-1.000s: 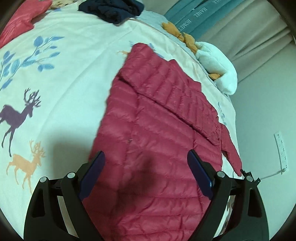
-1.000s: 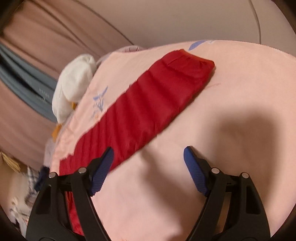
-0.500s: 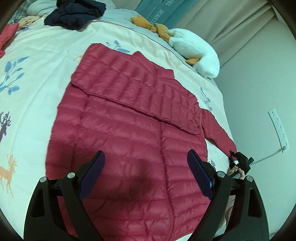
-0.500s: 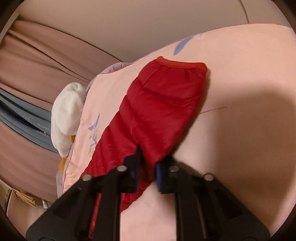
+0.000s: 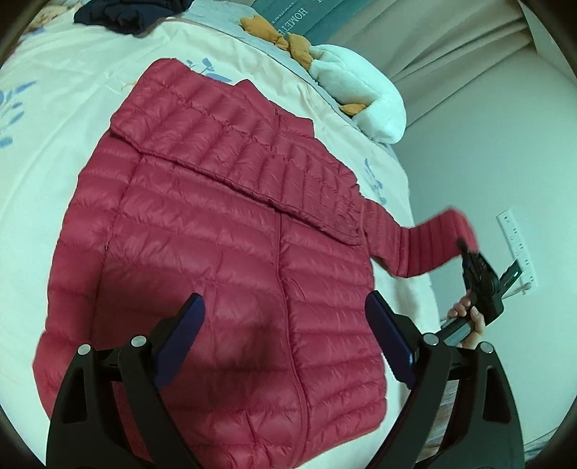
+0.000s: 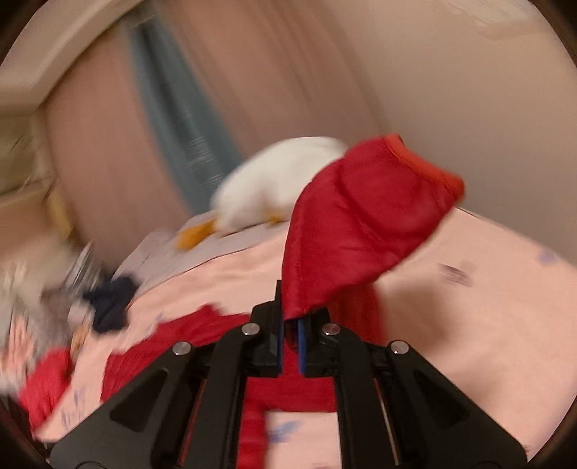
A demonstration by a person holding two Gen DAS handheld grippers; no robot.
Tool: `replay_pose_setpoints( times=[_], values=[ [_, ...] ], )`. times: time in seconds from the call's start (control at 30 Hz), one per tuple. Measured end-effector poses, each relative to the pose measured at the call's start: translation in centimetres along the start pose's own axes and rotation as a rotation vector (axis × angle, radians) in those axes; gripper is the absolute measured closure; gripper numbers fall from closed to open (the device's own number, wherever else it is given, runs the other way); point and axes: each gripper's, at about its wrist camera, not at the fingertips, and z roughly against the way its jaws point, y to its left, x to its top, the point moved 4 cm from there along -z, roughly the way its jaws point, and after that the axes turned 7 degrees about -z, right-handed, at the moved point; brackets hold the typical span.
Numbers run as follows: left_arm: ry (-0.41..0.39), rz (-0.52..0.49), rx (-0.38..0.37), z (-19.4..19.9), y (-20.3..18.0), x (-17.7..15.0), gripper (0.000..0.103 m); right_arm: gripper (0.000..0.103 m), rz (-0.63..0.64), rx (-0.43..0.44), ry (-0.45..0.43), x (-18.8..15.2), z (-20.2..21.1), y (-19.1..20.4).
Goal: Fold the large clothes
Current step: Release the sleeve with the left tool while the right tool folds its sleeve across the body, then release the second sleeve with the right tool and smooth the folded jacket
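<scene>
A red quilted down jacket (image 5: 216,231) lies flat on the bed, zipper side up, with one sleeve folded across its chest. My left gripper (image 5: 285,324) is open and empty, hovering above the jacket's lower body. My right gripper (image 6: 289,324) is shut on the other sleeve (image 6: 360,216) and holds it lifted off the bed; the cuff sticks up past the fingers. In the left wrist view that gripper (image 5: 479,274) shows at the bed's right edge with the raised sleeve (image 5: 432,245).
The bed (image 5: 50,119) has a pale cover with blue leaf prints. A white and orange plush (image 5: 360,93) lies at its far right, a dark navy garment (image 5: 130,14) at the back. A wall with a power strip (image 5: 515,249) stands to the right.
My right gripper closed on the sleeve and lifted it off the bed. The left gripper's view shifted so the whole jacket is now under it.
</scene>
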Motion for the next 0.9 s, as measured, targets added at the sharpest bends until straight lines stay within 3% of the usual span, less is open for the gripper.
replay_pose_setpoints(
  times=[0.13,0.27,0.37,0.47,0.57,0.63,0.77,0.87,0.9],
  values=[
    [-0.017,0.043,-0.053,0.8,0.8,-0.3,0.013,0.097,0.220,0.106,0.083,-4.8,-1.3,10.3],
    [-0.045,0.122,-0.095,1.6,2.6,0.0,0.013,0.094,0.429,0.110,0.207,-12.5,-4.1,17.0],
    [-0.057,0.204,-0.140,2.0,4.4,0.1,0.013,0.091,0.547,0.114,0.316,-19.0,-4.4,19.1],
    [-0.067,0.238,-0.157,1.8,5.4,0.6,0.013,0.078,0.625,0.111,0.446,-23.8,-5.7,19.7],
    [-0.066,0.245,-0.180,1.1,5.8,1.7,0.013,0.060,0.630,0.109,0.478,-24.3,-6.3,19.9],
    [-0.060,0.248,-0.225,0.4,5.7,2.3,0.013,0.038,0.599,0.125,0.439,-23.3,-5.0,19.6],
    [-0.038,0.257,-0.322,-2.1,4.8,3.8,0.013,0.035,0.505,0.170,0.351,-19.8,-0.8,18.1],
    [-0.019,0.285,-0.341,-4.4,4.5,5.0,0.013,0.034,0.432,0.183,0.338,-18.5,1.5,16.6],
    [-0.017,0.300,-0.311,-5.2,4.6,5.3,0.013,0.034,0.409,0.182,0.335,-18.5,2.0,15.9]
  ],
)
